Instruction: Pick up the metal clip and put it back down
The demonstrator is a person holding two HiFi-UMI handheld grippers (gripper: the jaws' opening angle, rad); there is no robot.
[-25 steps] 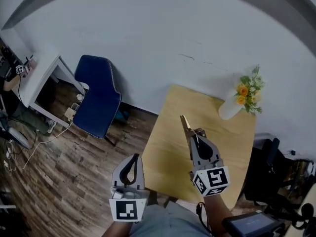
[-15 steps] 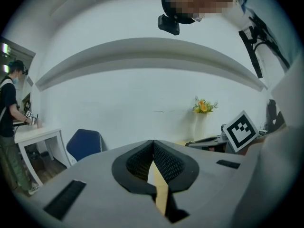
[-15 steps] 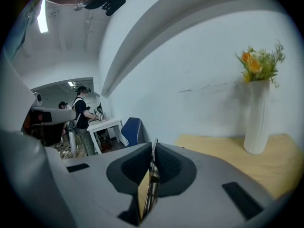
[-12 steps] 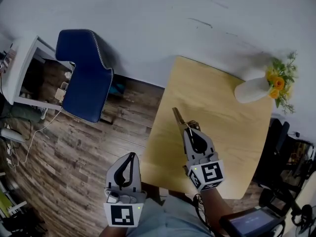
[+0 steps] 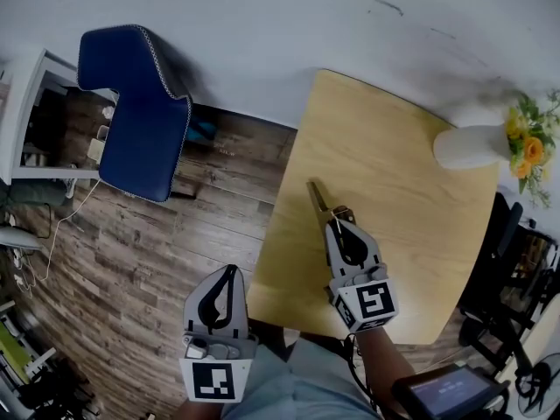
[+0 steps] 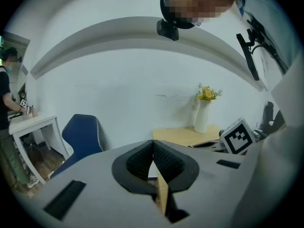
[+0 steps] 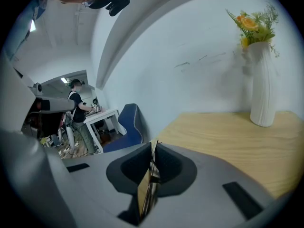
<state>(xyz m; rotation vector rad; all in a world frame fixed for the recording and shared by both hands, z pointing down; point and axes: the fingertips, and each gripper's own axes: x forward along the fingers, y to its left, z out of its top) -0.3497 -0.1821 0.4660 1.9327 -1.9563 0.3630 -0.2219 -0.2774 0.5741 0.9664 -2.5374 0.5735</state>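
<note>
Even, soft indoor light; strong fisheye warp w/ dark corners; near gripper bodies blurred; mosaic patch overhead.

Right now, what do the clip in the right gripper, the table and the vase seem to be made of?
The clip looks like thin metal, brassy gold, with a shiny edge. The table looks like light wood or wood-look laminate, matte, with faint grain. The vase is white, ribbed and matte: probably ceramic, though plastic is possible.
</note>
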